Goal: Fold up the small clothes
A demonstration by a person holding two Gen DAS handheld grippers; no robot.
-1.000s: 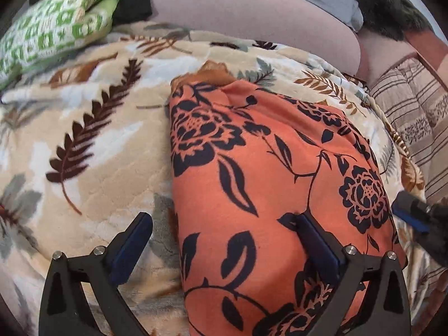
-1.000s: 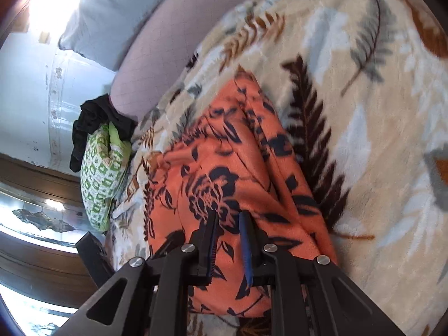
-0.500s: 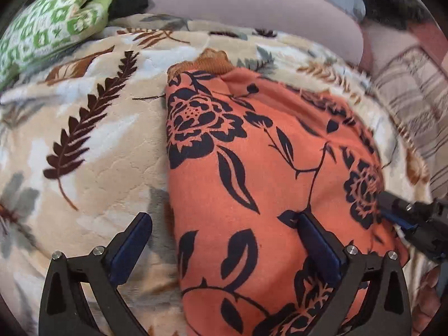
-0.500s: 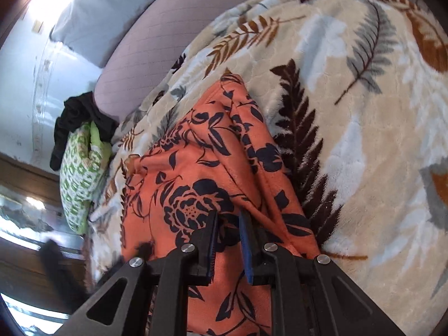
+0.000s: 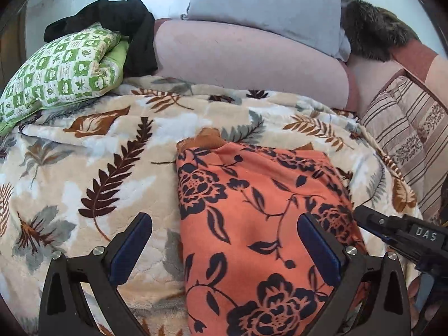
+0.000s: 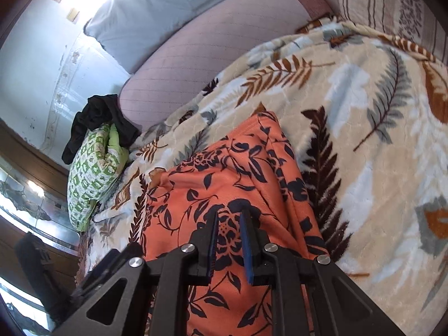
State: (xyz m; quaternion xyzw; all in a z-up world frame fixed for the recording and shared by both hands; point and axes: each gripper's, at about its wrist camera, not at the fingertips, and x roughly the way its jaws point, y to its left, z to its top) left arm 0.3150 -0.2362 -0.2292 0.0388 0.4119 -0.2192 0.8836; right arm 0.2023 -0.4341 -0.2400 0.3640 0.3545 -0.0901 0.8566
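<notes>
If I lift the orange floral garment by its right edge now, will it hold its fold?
Probably not. The orange floral garment looks thin and drapes in soft creases, so it would likely sag. The plush blanket may drag it. The right tongs sit nearly closed over it.

The left gripper (image 5: 224,247) is pulling back from the orange floral garment (image 5: 252,224), which is shrinking lower in frame; pillows are appearing along the top.
</notes>
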